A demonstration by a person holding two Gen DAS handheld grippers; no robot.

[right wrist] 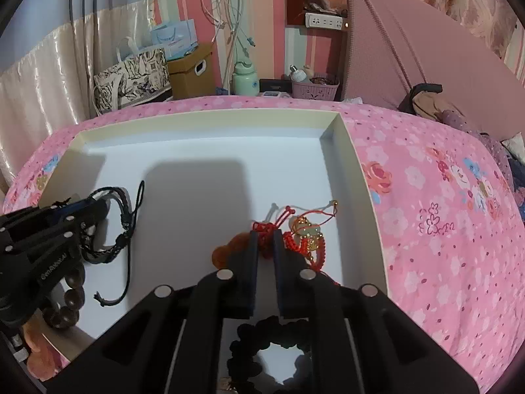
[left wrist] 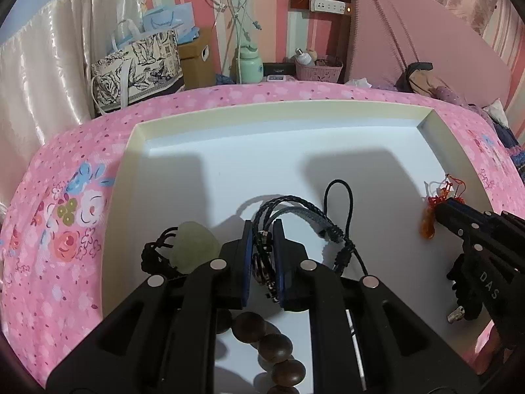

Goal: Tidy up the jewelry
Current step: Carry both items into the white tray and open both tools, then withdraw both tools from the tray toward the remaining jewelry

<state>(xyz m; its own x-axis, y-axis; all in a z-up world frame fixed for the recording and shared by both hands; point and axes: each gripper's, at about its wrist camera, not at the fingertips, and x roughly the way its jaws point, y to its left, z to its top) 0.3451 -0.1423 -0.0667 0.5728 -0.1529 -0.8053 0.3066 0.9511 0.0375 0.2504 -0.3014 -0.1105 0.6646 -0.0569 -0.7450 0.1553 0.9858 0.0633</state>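
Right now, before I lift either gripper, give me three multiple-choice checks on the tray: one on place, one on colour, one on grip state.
1. Where does the green stone pendant lie?
A. outside the tray on the bedspread
B. inside the white tray, to the left of the left gripper
C. in the right gripper

2. What colour is the knotted cord at the right gripper?
A. red
B. blue
C. white

3. What is the left gripper doing?
A. wide open above bare tray
B. shut on the black braided bracelets
C. shut on the wooden beads

Answers: 1 B, the pendant sits on the tray floor beside the left fingers. 2 A, the red knotted cord shows between the fingers. 3 B, the fingers close around the braided strands; the beads lie loose beneath.
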